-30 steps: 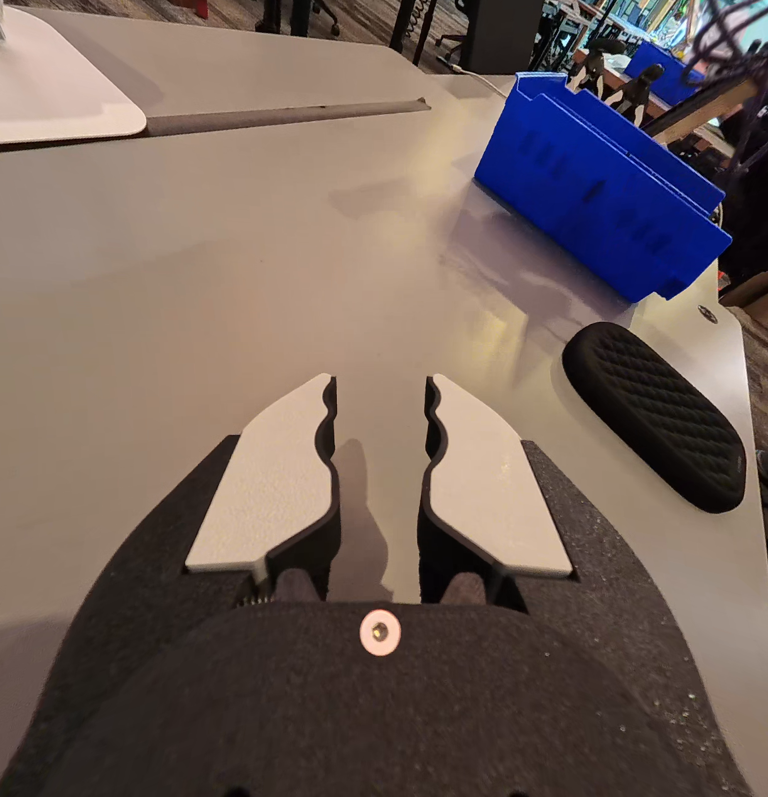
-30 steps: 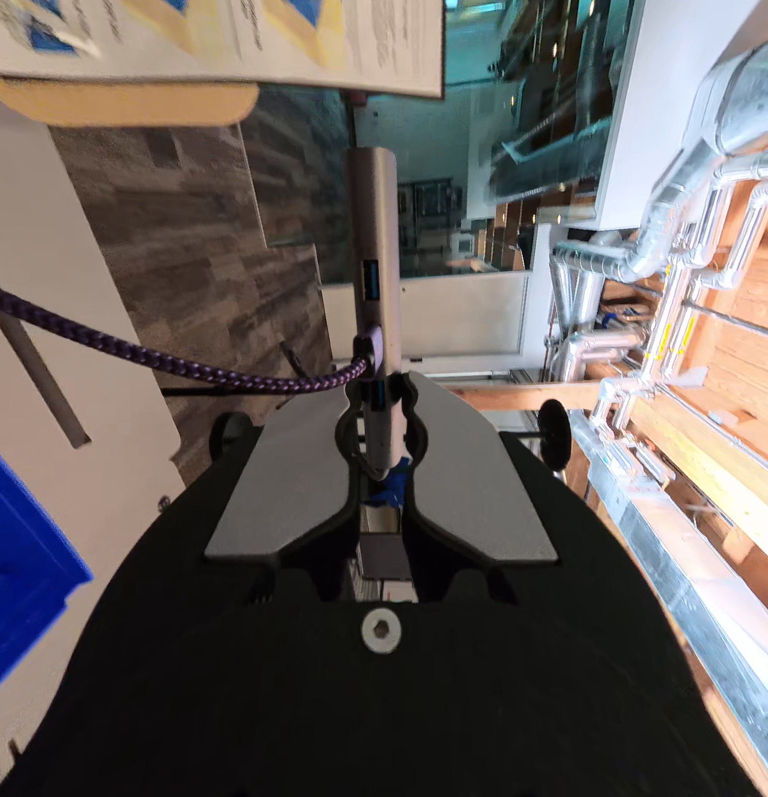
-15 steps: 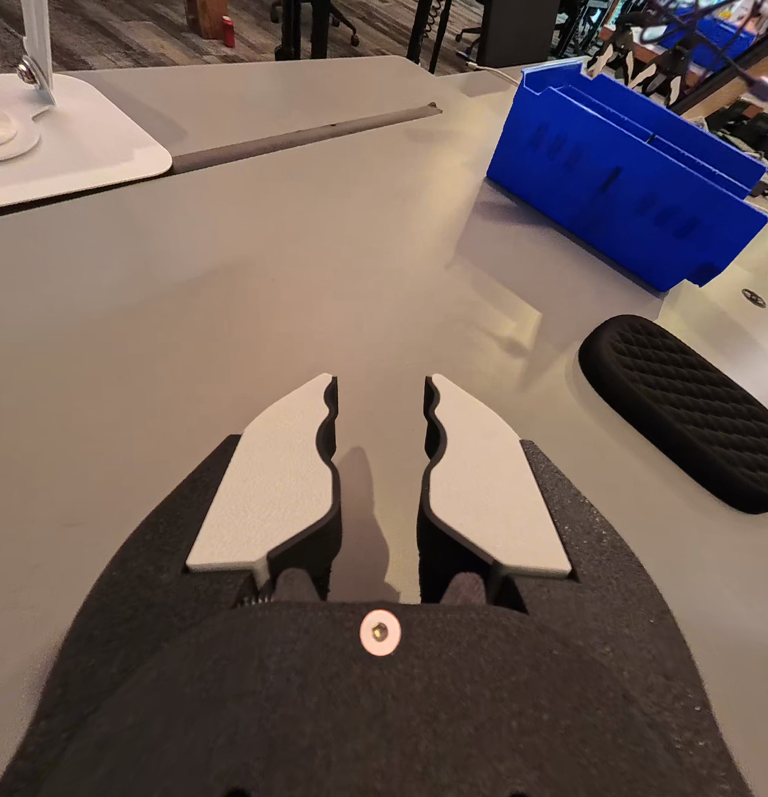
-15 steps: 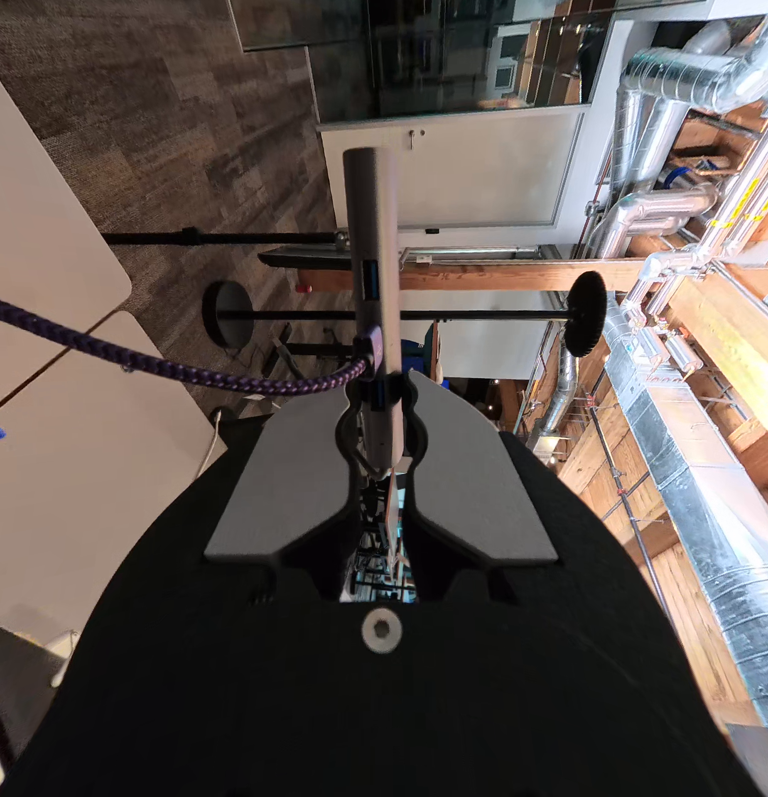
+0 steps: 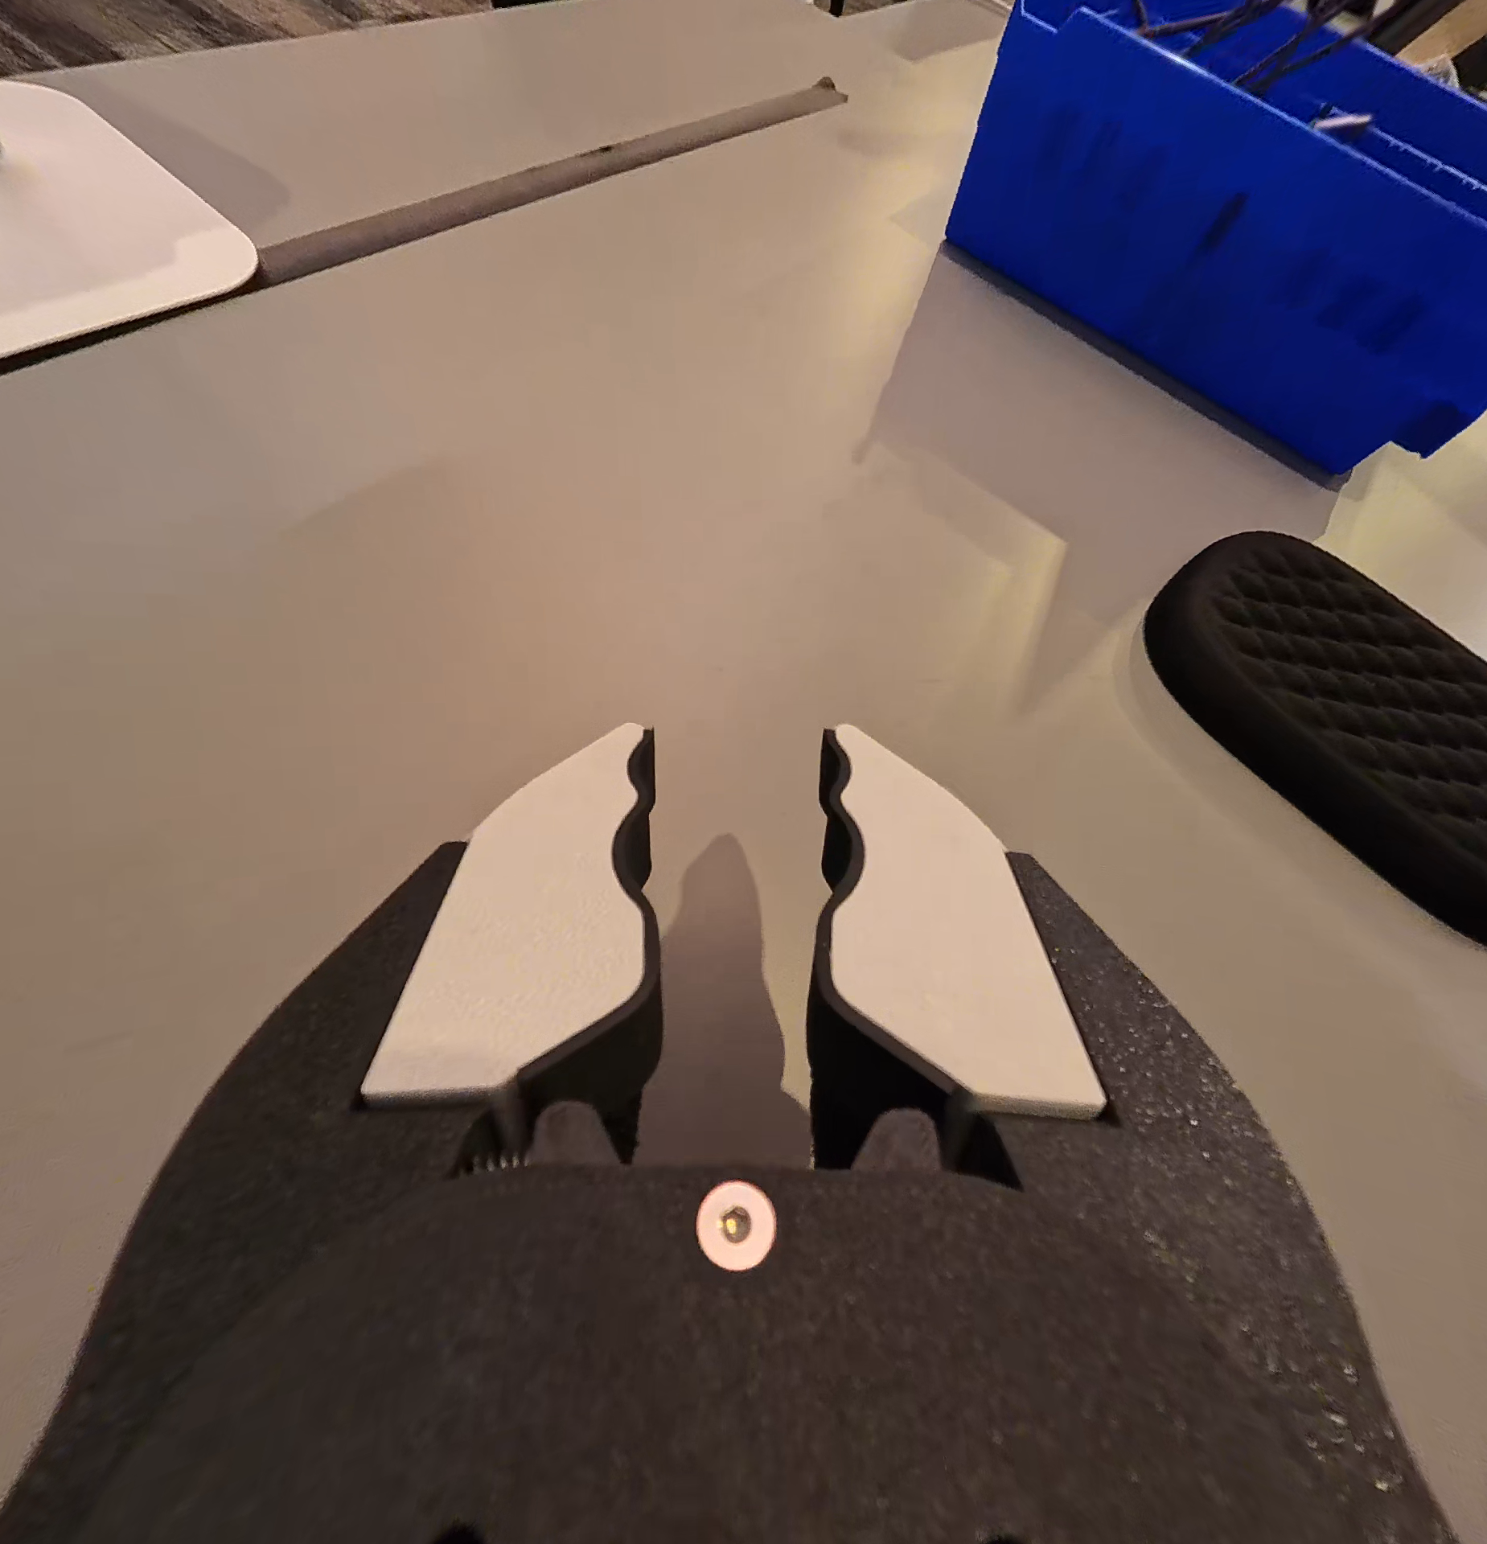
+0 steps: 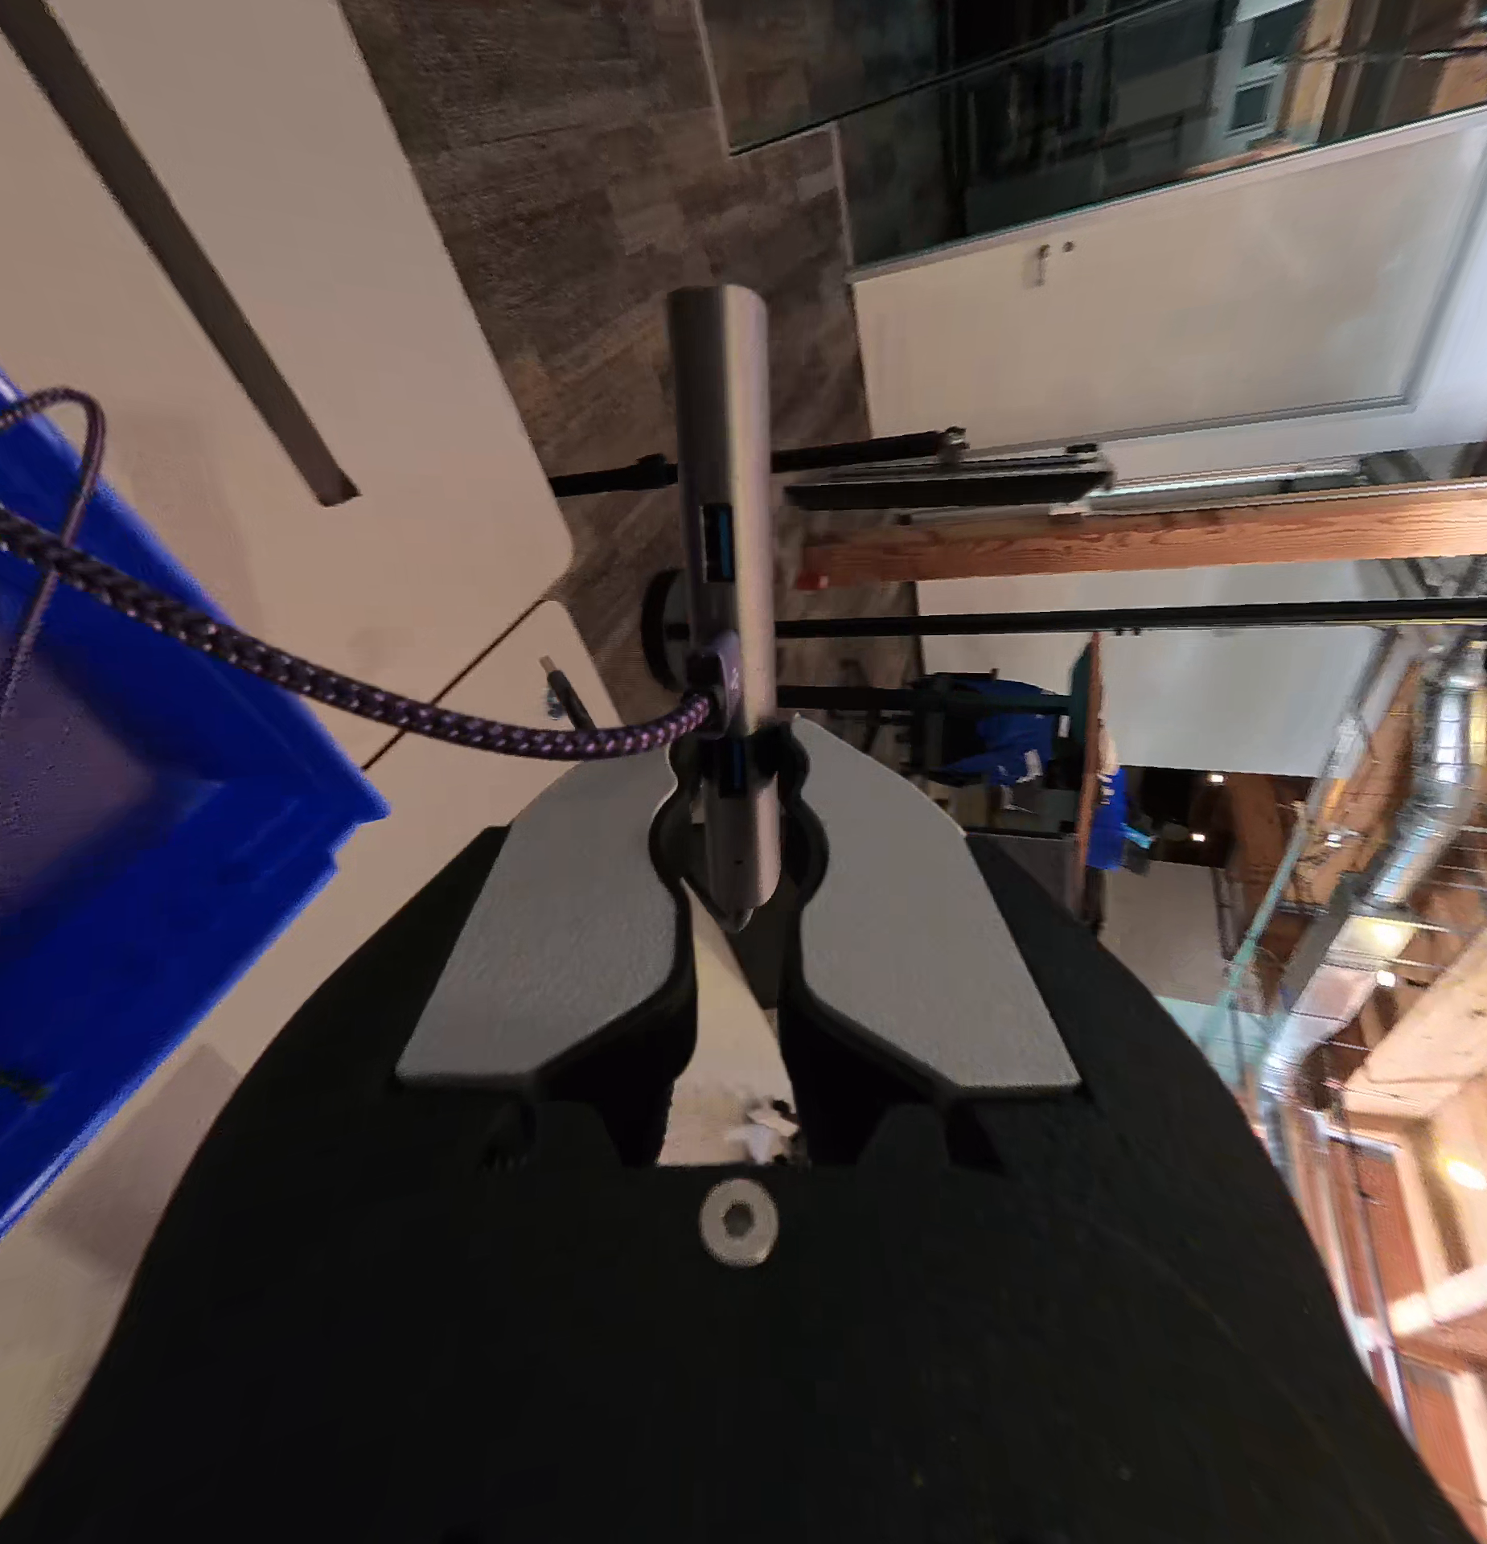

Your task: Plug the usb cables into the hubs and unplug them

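Observation:
My right gripper [image 6: 738,756] is shut on a slim silver USB hub [image 6: 727,535], which sticks out forward past the fingertips, held in the air and rolled sideways. A purple braided USB cable [image 6: 322,693] is plugged into the hub's side just ahead of the fingertips and trails left over the blue bin [image 6: 96,835]. Blue empty ports show on the hub above and below the plug. My left gripper [image 5: 737,739] is open and empty, low over the grey table [image 5: 556,468]. The hub and cable do not show in the left wrist view.
A blue plastic bin [image 5: 1241,217] with dark cables in it stands at the far right of the table. A black quilted wrist rest [image 5: 1341,727] lies right of my left gripper. A white flat stand base [image 5: 80,242] sits at the far left. A dark slot [image 5: 556,175] crosses the table behind. About 60 centimeters separates my left fingertips from my right. The dark slot [image 5: 556,175] is about 35 centimeters from my left fingertips and 45 centimeters from my right.
My right gripper has swung with the hub, so the table and blue bin are back in view at left. My left gripper has moved forward a little, toward the bin; its jaws stay open.

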The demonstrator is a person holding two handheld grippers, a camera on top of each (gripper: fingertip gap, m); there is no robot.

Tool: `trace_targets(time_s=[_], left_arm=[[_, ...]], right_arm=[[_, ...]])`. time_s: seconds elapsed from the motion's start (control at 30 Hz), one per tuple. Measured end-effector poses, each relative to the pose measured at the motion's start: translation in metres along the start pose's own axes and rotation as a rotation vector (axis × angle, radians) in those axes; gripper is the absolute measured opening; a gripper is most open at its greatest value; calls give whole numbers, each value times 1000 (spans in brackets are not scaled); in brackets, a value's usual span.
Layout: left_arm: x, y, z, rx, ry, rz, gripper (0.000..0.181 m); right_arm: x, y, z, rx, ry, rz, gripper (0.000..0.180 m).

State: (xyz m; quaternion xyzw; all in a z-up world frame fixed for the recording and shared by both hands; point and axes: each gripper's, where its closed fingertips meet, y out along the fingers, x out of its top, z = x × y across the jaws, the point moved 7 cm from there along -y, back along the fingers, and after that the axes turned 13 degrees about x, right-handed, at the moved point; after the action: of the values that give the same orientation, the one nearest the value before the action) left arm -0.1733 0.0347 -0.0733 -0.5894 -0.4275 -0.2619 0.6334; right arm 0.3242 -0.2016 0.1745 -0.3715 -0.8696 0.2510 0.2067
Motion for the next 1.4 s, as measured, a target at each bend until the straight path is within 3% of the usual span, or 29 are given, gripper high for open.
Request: trace_targets(time_s=[0.17,0.5,0.73,1.1,1.4], left_arm=[[-2,2,-1,3,3,13,37],[1,-1,-5,-2,16,4,37],[1,2,-11,-9,33,10,37],[-1,4,-14,-7,44,22,36],[-2,5,-14,-7,41,30,36]], right_arm=[[-4,12,17,136,52,-30,17],[5,-12,52,420,80,-63,17],[-4,20,88,652,131,3,17],[-17,93,130,737,121,82,17],[-32,112,147,739,149,110,18]])
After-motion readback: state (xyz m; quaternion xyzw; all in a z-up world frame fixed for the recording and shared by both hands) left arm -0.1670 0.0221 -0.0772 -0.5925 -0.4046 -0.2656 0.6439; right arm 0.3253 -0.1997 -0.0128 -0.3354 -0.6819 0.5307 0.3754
